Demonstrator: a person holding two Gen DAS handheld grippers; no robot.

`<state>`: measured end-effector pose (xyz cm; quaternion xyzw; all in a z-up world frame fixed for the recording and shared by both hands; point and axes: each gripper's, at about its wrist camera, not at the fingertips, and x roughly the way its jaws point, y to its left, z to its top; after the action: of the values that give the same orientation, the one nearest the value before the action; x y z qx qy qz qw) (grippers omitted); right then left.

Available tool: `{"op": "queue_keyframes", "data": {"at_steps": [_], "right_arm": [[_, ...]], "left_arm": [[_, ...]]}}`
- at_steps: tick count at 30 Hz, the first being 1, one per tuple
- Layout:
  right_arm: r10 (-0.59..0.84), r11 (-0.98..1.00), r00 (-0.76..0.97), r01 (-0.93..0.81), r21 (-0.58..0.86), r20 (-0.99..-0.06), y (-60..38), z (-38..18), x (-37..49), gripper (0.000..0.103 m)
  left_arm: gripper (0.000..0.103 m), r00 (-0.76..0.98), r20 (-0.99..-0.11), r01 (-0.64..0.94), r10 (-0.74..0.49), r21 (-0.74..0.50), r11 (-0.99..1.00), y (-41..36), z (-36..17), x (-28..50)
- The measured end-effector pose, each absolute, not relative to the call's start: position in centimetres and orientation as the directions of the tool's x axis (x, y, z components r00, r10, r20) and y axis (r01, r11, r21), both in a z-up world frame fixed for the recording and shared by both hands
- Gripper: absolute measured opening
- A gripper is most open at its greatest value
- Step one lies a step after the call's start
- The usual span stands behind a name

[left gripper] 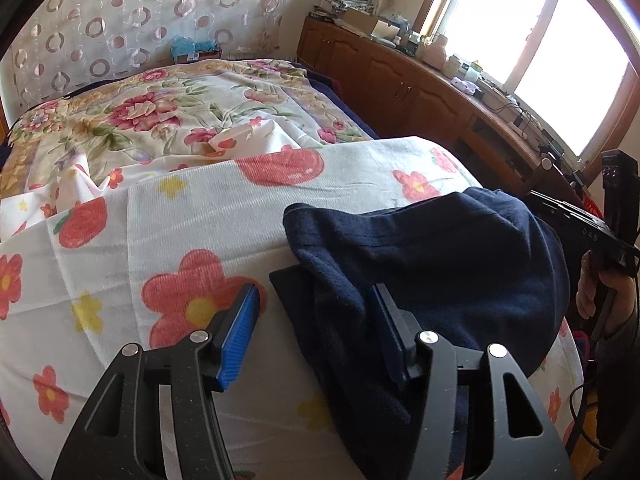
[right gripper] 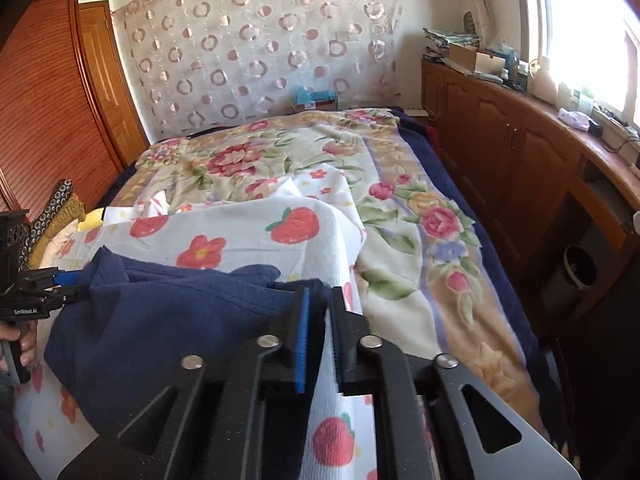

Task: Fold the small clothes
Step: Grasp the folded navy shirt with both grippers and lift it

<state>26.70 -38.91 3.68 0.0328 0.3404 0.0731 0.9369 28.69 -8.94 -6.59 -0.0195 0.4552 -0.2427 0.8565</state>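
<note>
Left wrist view: the left gripper [left gripper: 316,316] hangs with its jaws spread over the near corner of the navy garment [left gripper: 432,256], which lies bunched on the strawberry-print cloth [left gripper: 192,216]. One blue pad sits on bare cloth, the other against a raised fold, and nothing is pinched. If the jaws close here, I reckon they may catch the printed cloth along with the navy fabric and drag both. The right gripper [left gripper: 576,220] shows at the far edge, a hand [left gripper: 608,300] on its grip.

Right wrist view: the right gripper [right gripper: 320,320] has a narrow gap between its jaws, showing white cloth; the garment's edge lies just beside the left pad, apparently free. A loose edge could slump and spoil the fold. The flowered bedspread [right gripper: 400,240] runs beyond, stacked cushions [right gripper: 60,208] sit near the left gripper [right gripper: 60,280], and the wooden cabinet [right gripper: 500,152] stands well apart. Nothing blocks the garment.
</note>
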Motion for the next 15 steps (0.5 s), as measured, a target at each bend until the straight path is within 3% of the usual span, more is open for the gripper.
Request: {"op": "queue_keyframes", "data": {"at_steps": [3, 8, 10, 15], "right_arm": [[0.188, 0.982, 0.752, -0.136, 0.131, -0.632, -37.9, 3.1, 25.4, 0.047], [0.229, 0.973, 0.73, -0.163, 0.161, -0.644, -38.1, 2.6, 24.5, 0.063], [0.233, 0.972, 0.718, -0.163, 0.167, -0.656, -38.2, 2.0, 24.7, 0.065], [0.3, 0.951, 0.677, -0.162, 0.262, -0.672, -39.0, 1.0, 26.3, 0.068]], "left_arm": [[0.058, 0.466, -0.769, 0.398, -0.437, -0.259, 0.88, -8.9, -6.5, 28.8], [0.058, 0.454, -0.759, 0.407, -0.467, -0.29, 0.866, -9.2, -6.5, 28.9], [0.057, 0.454, -0.756, 0.414, -0.471, -0.289, 0.863, -9.3, -6.5, 28.9], [0.039, 0.434, -0.745, 0.422, -0.507, -0.328, 0.845, -9.2, -6.6, 29.0]]}}
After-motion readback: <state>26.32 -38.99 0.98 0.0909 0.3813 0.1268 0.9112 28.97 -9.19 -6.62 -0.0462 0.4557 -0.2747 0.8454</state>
